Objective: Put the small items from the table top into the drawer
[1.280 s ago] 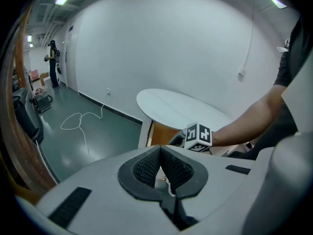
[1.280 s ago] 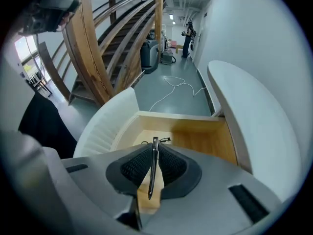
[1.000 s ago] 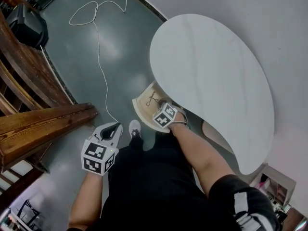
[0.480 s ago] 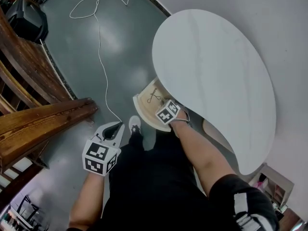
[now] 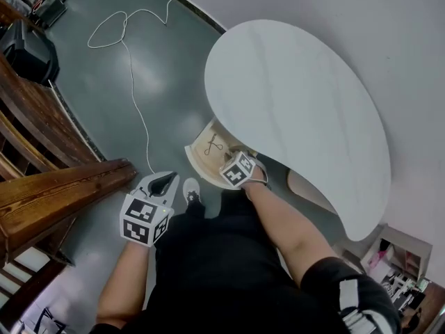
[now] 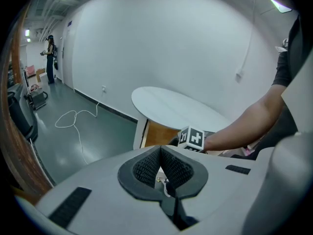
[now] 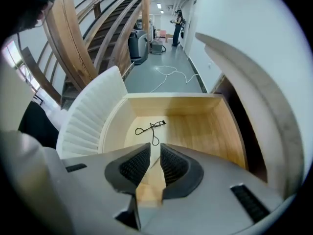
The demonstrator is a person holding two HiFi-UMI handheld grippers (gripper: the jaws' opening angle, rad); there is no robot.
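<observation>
Black wire eyelash curler (image 7: 150, 128) in open drawer (image 7: 210, 131).
Right tongs (image 7: 154, 148) angled down above it, just parting, empty; left tongs (image 6: 160, 150) closed.

The drawer (image 7: 215, 126) stands pulled out from under the table top (image 5: 299, 110). Its inside is of light, yellowish wood, with a flat bottom and low walls, and its outer face is white, ribbed and curved. On the bottom lies one small black item of thin wire with two finger loops, which seems to be an eyelash curler (image 7: 150, 127). It lies flat, near the middle of the bottom, apart from the walls. The table top is white with faint grey veins, smooth, and shaped like a bean with rounded ends.
</observation>
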